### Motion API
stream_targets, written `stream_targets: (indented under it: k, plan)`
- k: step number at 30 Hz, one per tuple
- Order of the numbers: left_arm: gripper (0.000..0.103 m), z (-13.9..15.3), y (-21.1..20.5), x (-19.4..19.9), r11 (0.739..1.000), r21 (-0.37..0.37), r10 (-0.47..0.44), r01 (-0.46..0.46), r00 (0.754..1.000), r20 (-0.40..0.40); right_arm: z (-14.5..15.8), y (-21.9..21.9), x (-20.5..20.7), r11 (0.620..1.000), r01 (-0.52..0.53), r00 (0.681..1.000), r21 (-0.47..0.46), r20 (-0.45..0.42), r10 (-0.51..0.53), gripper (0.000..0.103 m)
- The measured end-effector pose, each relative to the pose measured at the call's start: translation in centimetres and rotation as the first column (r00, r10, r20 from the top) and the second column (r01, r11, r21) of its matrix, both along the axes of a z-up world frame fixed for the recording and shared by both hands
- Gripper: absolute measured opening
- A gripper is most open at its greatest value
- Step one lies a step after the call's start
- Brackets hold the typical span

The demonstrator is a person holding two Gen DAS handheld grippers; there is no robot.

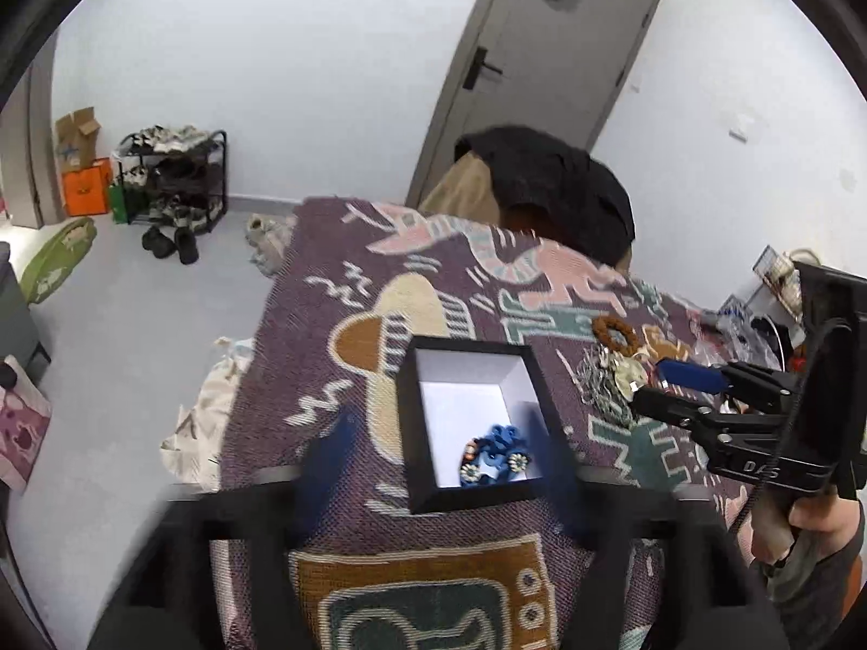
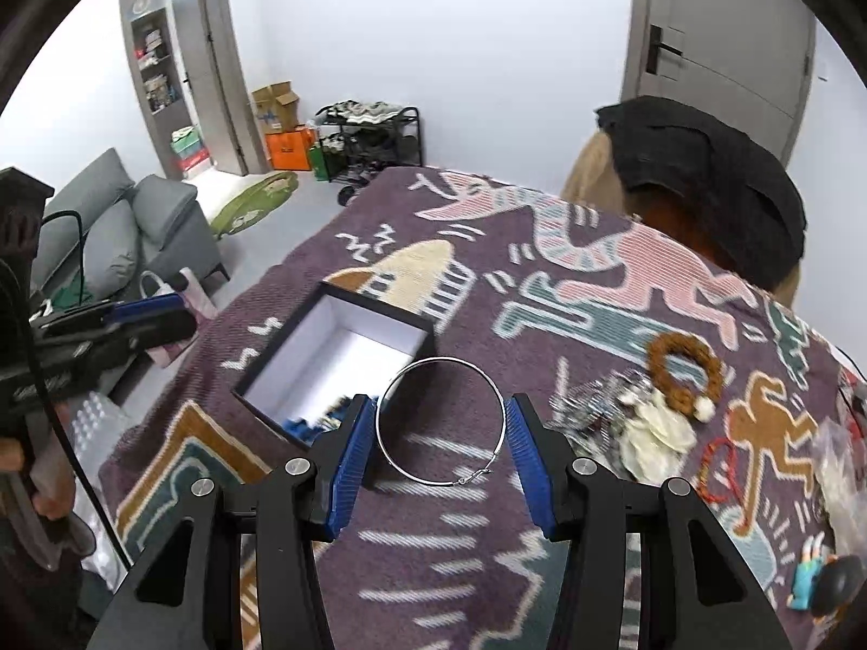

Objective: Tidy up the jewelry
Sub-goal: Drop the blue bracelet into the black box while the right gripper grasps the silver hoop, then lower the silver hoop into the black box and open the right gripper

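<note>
Blue-padded right gripper (image 2: 441,455): clamped on thin silver wire bangle (image 2: 441,421), pads on its left and right rim, held above patterned purple woven blanket (image 2: 596,292). Left gripper (image 1: 439,466): jaws spread wide, nothing betw. them, blurred, over near end of black open box w/ white lining (image 1: 466,395). Box contents: blue beaded bracelet w/ flower charms (image 1: 493,452), near end. Right of box, on blanket: silver chain heap (image 2: 585,406), brown beaded ring (image 2: 685,374), red cord loop (image 2: 715,468).
</note>
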State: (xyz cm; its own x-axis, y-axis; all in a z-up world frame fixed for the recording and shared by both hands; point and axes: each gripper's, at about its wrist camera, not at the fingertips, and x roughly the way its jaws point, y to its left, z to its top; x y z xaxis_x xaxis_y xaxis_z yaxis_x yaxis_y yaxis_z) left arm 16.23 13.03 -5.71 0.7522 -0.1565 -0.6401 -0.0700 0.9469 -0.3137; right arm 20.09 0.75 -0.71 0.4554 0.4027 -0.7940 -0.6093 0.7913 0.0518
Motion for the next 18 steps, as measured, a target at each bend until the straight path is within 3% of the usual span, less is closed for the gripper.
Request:
stream_targets:
  k: [1, 16, 18]
  plan:
    - [0.091, 0.2, 0.3, -0.4, 1.000, 0.002, 0.010, -0.010, 1.000, 0.016, -0.1, 0.5, 0.1, 1.000, -0.006, 1.000, 0.001, -0.003, 0.006, 0.051]
    - [0.100, 0.3, 4.6, -2.7, 0.994, -0.012, 0.109, -0.109, 0.993, 0.036, -2.1, 6.2, 1.6, 0.997, -0.068, 0.997, 0.033, -0.039, 0.069, 0.053]
    - [0.101, 0.5, 4.7, -2.9, 0.995, -0.010, 0.103, -0.103, 0.994, 0.046, -2.4, 6.1, 1.8, 0.999, -0.045, 0.998, 0.024, -0.036, 0.045, 0.075]
